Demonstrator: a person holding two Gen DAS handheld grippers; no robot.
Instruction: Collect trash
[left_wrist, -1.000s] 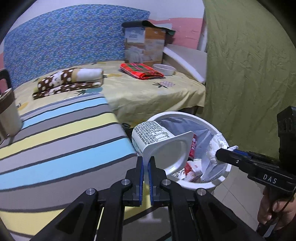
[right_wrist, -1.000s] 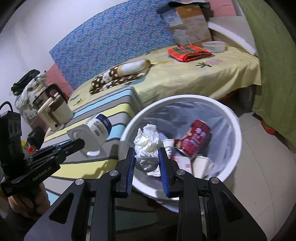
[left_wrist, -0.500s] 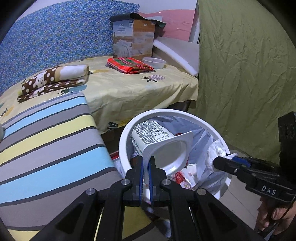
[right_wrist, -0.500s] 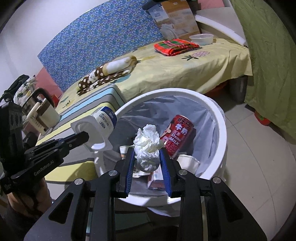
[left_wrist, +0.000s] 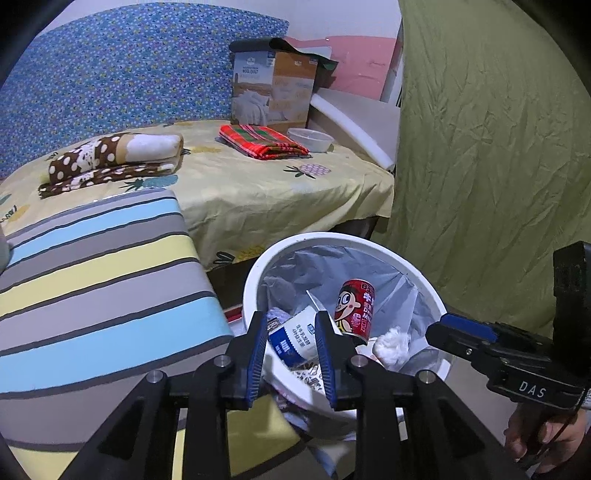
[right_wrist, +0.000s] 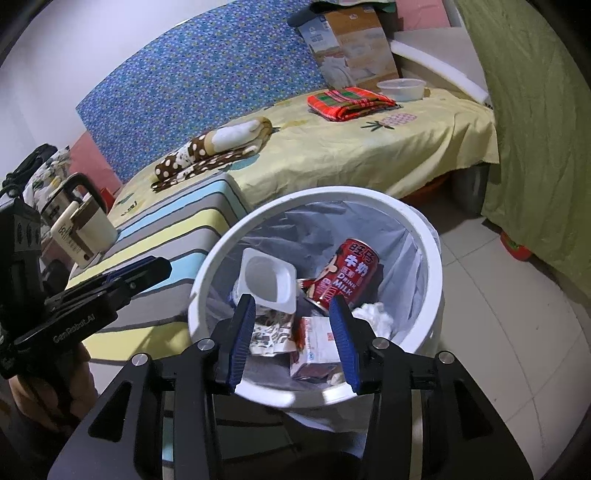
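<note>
Both grippers hung over the white trash bin (right_wrist: 436, 266), jaws just parted and holding nothing. The left gripper (left_wrist: 291, 354) stood spread above the bin's near rim; the right gripper (right_wrist: 293, 339) stood wider. Inside the bin lay the white yogurt cup (right_wrist: 269, 284) against the left wall, the crumpled tissue (right_wrist: 376, 317) at the right, a small carton (right_wrist: 314, 350) nearest, and a red milk can (right_wrist: 347, 273) farther in. Beyond stood the striped table (left_wrist: 92, 280), then the bed (left_wrist: 258, 192).
</note>
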